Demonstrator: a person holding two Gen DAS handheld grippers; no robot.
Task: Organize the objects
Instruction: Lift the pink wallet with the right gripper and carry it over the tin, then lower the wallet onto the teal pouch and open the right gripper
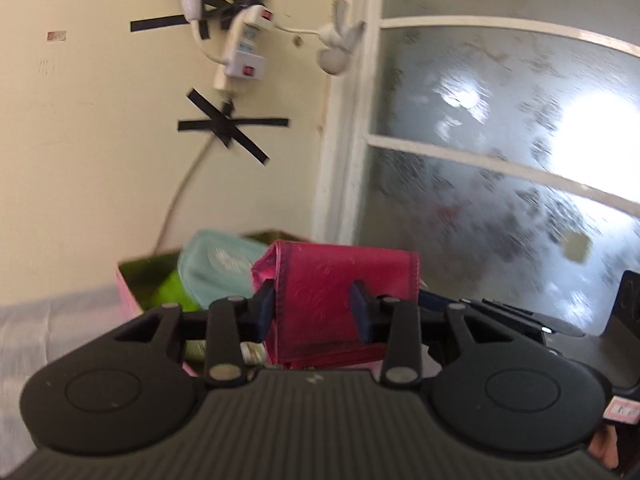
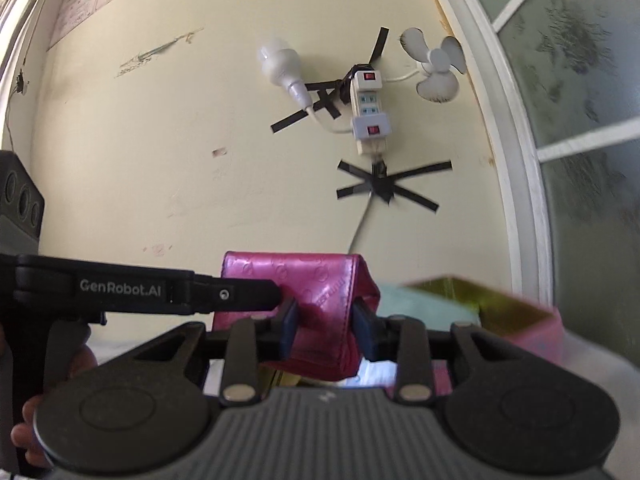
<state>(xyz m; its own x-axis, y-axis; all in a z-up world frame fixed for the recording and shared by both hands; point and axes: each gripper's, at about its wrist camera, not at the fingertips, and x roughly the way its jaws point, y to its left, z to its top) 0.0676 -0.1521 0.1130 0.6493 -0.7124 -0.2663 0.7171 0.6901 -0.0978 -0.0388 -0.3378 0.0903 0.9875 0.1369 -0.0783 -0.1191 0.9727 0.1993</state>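
Note:
A pink embossed wallet [image 1: 340,292] is held in the air by both grippers. My left gripper [image 1: 314,308] is shut on one side of it. My right gripper [image 2: 325,326] is shut on the wallet [image 2: 316,296] from the other side. The left gripper's black body [image 2: 140,290] reaches in from the left in the right wrist view. Behind and below the wallet stands a pink box [image 1: 128,292] with a green-gold lining, holding a light blue pouch [image 1: 218,268] and a bright green item [image 1: 172,292]. The box also shows in the right wrist view [image 2: 532,328].
A white power strip [image 2: 370,112] with a bulb [image 2: 280,64] and a small fan [image 2: 436,64] is taped to the cream wall. A frosted window [image 1: 500,160] with a white frame stands at the right. A pale cloth surface [image 1: 48,320] lies at the left.

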